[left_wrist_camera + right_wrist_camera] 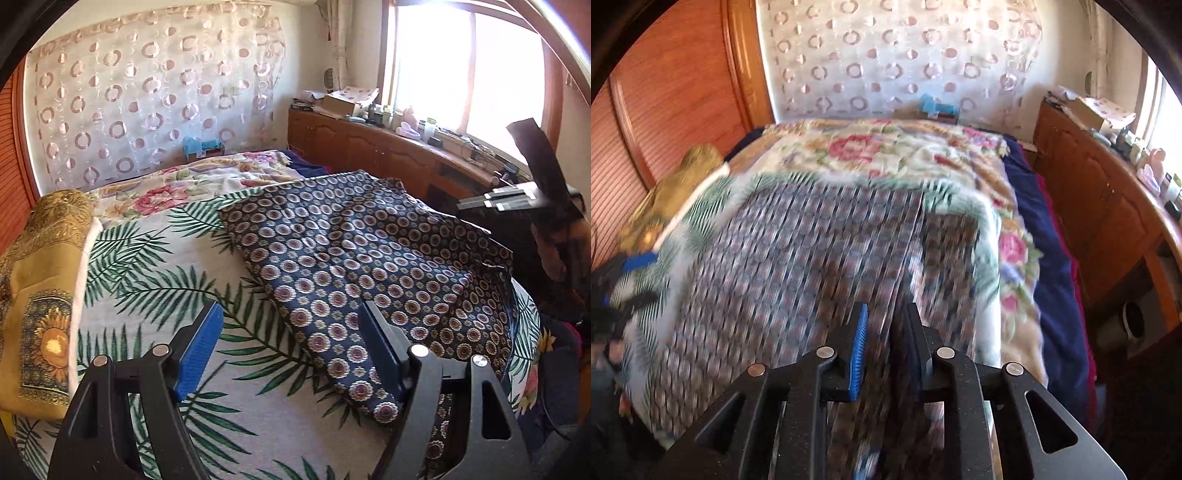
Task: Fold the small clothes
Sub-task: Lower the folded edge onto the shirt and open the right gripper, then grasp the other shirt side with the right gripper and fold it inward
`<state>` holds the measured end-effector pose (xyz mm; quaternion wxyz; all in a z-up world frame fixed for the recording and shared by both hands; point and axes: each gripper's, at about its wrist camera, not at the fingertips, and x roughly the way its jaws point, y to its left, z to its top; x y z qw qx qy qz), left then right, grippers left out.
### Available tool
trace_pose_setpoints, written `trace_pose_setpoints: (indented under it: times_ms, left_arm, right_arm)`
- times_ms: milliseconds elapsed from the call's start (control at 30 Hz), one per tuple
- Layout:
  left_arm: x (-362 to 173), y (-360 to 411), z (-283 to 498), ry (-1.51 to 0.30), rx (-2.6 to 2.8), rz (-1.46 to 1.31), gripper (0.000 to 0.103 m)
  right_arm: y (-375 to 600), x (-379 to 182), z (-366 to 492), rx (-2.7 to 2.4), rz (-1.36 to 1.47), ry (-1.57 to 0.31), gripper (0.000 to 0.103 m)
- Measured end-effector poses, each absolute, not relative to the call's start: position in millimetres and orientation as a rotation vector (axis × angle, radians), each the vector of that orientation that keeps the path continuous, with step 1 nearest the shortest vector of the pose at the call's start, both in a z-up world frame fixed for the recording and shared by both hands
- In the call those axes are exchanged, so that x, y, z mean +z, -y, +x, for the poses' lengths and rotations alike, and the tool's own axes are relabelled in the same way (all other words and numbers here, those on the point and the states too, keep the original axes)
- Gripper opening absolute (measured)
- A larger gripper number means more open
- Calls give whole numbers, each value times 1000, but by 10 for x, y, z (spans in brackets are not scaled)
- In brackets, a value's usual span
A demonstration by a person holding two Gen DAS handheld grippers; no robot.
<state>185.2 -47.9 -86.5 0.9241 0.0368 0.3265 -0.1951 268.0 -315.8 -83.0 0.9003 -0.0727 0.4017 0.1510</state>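
Two grippers are working over one navy medallion-print garment (369, 258) lying on the palm-leaf sheet (155, 258) of the bed. Left gripper (291, 350) is hovering with jaws spread wide, holding nothing; its right blue pad (380, 354) is sitting over the garment's near corner, its left pad over bare sheet. In the left wrist view the garment's long axis is running from the near corner away to the far right, with a folded-over layer on top and its left edge lying straight on the sheet. Right gripper (881, 343) is nearly pressed together, pinching a fold of the same garment (798, 266); that view is motion-blurred, so finer detail is unreadable. There the cloth is stretching lengthwise straight away from the jaws toward the floral blanket (871, 147). Open sheet is showing left of the garment, up to the yellow sunflower cloth (40, 295) at the bed's left edge. Far side: blanket, then the circle-patterned curtain (147, 92). A wooden cabinet (369, 147) is running along the right under the window.
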Motion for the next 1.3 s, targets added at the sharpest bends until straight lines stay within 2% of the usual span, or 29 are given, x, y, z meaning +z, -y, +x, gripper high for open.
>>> trace_pose_setpoints:
  times_ms: [367,467,500,733,1100,1167,1233,1300]
  left_arm:
    - [-830,593,1749,-664,-429,79,76]
    - [-824,591,1725,-662,-428,77,76]
    - [-821,590,1718,-662,-428,75,76]
    - [-822,633,1691,-663,-439,72,76]
    - [-895,733,1740,-688,-457,91,76]
    - [-905,736,1753,-693,-453,92,76]
    - [-896,742,1768,-690,-444,91,76]
    - [-885,746,1771,-685,-436,86,76]
  right_arm:
    - [3283,-1282,2407,296,-131,-984,21]
    - [3276,-1268,2370,299,-133,-965,20]
    - [3226,-1298,2385,311,-135,-955,4]
    - [3469,-971,2060,269,-118,-813,3]
    - [3773,-1121,1967,181,-111,-879,3]
    - [3694,-1079,2091,179,-96,-875,7]
    - [3690,-961,2179,175,-87,-843,21]
    - [3695,-849,2248,181,-81,-802,28]
